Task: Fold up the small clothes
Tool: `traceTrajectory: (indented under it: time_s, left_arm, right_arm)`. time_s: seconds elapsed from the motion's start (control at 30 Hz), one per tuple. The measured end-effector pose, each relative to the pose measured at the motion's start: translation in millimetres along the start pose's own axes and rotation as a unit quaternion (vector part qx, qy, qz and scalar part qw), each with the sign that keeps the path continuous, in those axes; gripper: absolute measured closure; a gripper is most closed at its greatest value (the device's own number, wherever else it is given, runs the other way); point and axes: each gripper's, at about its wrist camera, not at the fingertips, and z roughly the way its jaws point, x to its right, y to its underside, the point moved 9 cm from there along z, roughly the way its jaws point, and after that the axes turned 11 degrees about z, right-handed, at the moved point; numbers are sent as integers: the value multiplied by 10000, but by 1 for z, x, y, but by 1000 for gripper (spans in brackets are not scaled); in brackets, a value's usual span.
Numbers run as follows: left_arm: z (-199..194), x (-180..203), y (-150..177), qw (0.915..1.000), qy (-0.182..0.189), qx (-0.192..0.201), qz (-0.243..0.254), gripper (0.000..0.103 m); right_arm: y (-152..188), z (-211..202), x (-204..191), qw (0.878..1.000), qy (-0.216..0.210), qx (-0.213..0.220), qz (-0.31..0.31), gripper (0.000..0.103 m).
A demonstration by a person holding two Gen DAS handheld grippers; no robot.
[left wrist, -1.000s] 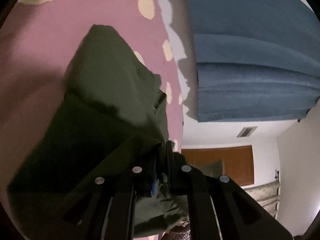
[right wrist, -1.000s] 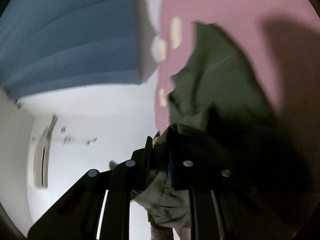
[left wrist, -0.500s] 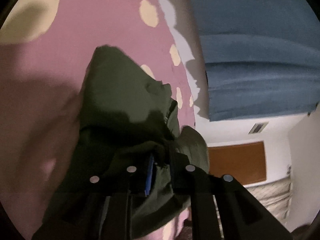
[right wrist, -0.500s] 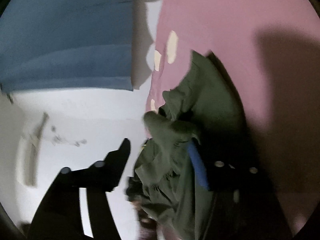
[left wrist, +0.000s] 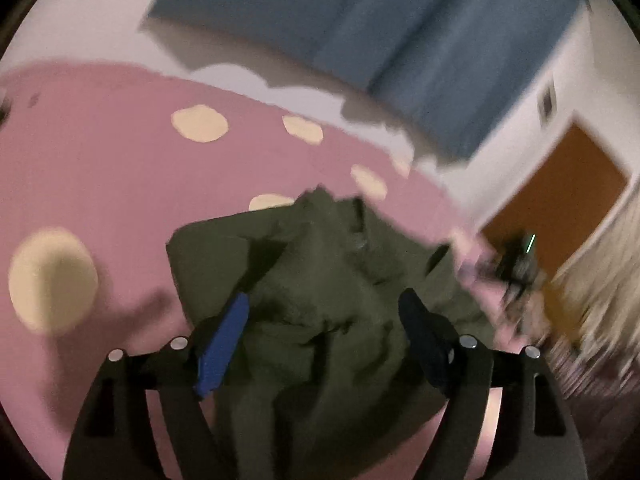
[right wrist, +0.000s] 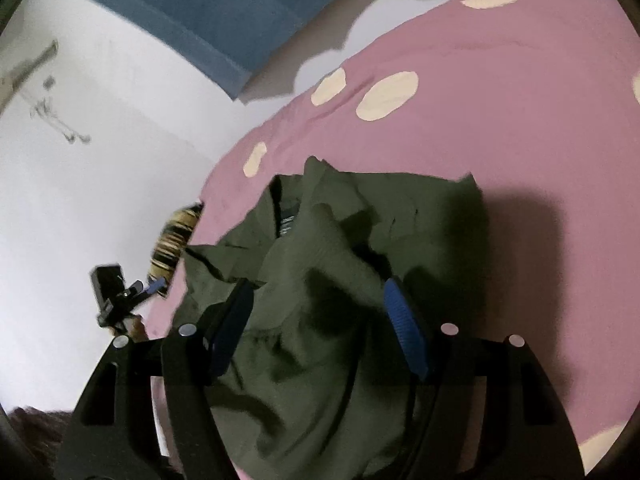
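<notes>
The crumpled olive-green cloth garment (left wrist: 320,300) lies heaped on the pink bedspread with cream dots (left wrist: 100,168), directly under and ahead of both tongs. The left tongs (left wrist: 324,320) stand wide, holding nothing, their blue-padded fingers (left wrist: 224,340) straddling the heap. The right tongs (right wrist: 320,312) are likewise wide and empty, the garment (right wrist: 340,260) filling the gap between their fingers and running away toward its collar edge at the far side. In both views the heap reaches forward from the tongs, so its long axis seems to run along the fingers. Neither hand looks clearly nearer; the other tool (right wrist: 116,292) shows at the right view's left edge.

1 second ago both tongs were clamped on the garment and held it up; 0.5 seconds ago the right had opened. Now both have let go and the cloth has dropped onto the bed.
</notes>
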Motion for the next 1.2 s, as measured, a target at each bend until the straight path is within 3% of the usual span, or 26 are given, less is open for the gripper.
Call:
traceTrajectory:
  time_s: [0.13, 0.27, 0.33, 0.37, 0.4, 0.43, 0.47, 0.5, 0.53, 0.57, 0.73, 0.93, 1.07, 1.2]
  left_arm:
    - [32, -1, 4, 9966, -308, -469, 611, 26]
    - [55, -6, 0, 9941, -283, -701, 778, 26]
    - [68, -10, 0, 9928, -241, -873, 784, 40]
    - [75, -14, 1, 9908, -350, -1019, 825, 59]
    - [80, -17, 2, 9890, -448, -1125, 850, 64]
    - [86, -20, 5, 9871, -461, -1282, 843, 68]
    - [89, -22, 7, 9863, -452, -1339, 851, 76]
    - [91, -22, 7, 9856, -498, -1357, 882, 80]
    - [90, -23, 6, 9856, -562, -1316, 902, 81]
    - [87, -23, 4, 9870, -571, -1230, 866, 84]
    - [75, -31, -21, 9945, -599, -765, 400, 87]
    - [89, -45, -55, 9926, -1005, -627, 253, 87]
    - [114, -59, -62, 9886, -1248, -817, 221, 87]
    - [139, -76, -47, 9837, -1402, -1114, 135, 87]
  right_arm:
    - [-6, 18, -6, 9991, 102, -214, -348, 35]
    - [-10, 30, -9, 9980, 23, -384, -508, 35]
    - [-10, 35, -13, 9972, 42, -430, -609, 35]
    - [-10, 37, -14, 9967, 68, -451, -674, 36]
    - [-9, 40, -13, 9961, 153, -475, -731, 40]
    - [-9, 43, -12, 9956, 248, -488, -755, 50]
    - [-9, 45, -9, 9951, 374, -495, -765, 62]
    - [-10, 45, -6, 9950, 433, -499, -755, 80]
    - [-12, 44, -3, 9956, 439, -463, -686, 90]
    - [-14, 41, -1, 9967, 369, -451, -564, 92]
    - [-25, 25, -10, 9994, 173, -37, -313, 94]
    - [-59, 16, -19, 9987, 20, 496, -148, 94]
    - [-73, 30, 6, 9984, 174, 473, 249, 94]
    - [-76, 49, 41, 9959, 285, 344, 787, 95]
